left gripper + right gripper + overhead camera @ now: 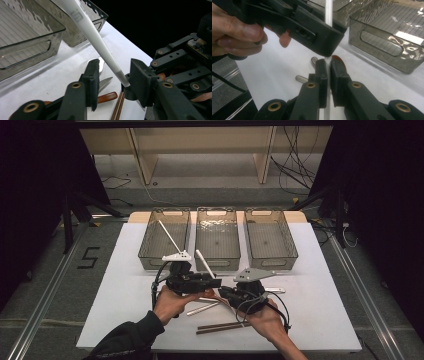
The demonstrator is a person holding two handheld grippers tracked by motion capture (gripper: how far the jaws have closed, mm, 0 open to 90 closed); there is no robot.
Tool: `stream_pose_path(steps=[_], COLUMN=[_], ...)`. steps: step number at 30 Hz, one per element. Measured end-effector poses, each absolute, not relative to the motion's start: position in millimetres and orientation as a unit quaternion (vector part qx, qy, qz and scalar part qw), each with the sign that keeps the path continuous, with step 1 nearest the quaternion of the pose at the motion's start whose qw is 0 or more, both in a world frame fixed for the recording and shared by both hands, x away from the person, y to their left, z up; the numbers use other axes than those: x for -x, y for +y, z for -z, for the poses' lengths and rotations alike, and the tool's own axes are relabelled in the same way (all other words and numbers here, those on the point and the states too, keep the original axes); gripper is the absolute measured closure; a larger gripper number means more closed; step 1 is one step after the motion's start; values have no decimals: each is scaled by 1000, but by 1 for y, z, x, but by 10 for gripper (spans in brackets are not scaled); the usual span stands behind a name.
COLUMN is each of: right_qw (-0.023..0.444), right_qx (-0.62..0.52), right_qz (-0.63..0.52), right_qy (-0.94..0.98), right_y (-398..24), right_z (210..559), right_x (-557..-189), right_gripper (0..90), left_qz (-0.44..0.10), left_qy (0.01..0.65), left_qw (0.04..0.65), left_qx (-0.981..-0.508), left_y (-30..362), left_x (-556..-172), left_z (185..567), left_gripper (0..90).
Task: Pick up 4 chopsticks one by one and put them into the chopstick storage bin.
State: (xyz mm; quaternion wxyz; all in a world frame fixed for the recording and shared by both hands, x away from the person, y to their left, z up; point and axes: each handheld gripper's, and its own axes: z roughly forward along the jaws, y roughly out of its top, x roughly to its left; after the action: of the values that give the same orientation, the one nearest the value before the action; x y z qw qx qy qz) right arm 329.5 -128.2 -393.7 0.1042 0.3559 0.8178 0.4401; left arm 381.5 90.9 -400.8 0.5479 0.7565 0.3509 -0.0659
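Over desk (125,285) front-centre, between both hands: white chopstick (95,37) slanting up toward the trays. Lower end pinched tight in right gripper (329,72) jaws. Shaft passing between half-open left gripper (112,75) jaws, against one pad, clear of the other. Handover, by the look. To do well: close left jaws squarely on shaft just above the right grip, pads flat; release right only once left grip is firm; keep both hands steady meanwhile. Likely destination left tray (165,237), already holding a similar white stick (169,236); middle tray (217,240) and right tray (270,240) alongside. Lying under the grippers: brown chopsticks (220,326), metal chopstick (202,308), spoon (100,62), brown-handled piece (107,96). Risks: slipped chopstick dropping among these; raised tip near tray rim, so lift before swinging across.
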Motion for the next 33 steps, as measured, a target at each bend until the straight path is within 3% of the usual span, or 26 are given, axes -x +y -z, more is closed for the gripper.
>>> stream_pose_path(steps=[23, 29, 33], right_qw=[109, 105, 100], right_qx=[-349, -348, -349], right_qz=[-448, -456, -457], right_qy=[816, 812, 812], right_y=[-128, -130, -133], right_z=[394, 394, 393], right_x=[-328, -328, -328], right_gripper=[849, 824, 749], left_qz=[116, 114, 103], left_qy=[347, 346, 357], left_qw=[556, 555, 558], left_qx=[-746, -748, -742], left_y=[92, 92, 102], left_x=[-384, -382, -388], left_z=[398, 392, 387], left_gripper=[801, 832, 833])
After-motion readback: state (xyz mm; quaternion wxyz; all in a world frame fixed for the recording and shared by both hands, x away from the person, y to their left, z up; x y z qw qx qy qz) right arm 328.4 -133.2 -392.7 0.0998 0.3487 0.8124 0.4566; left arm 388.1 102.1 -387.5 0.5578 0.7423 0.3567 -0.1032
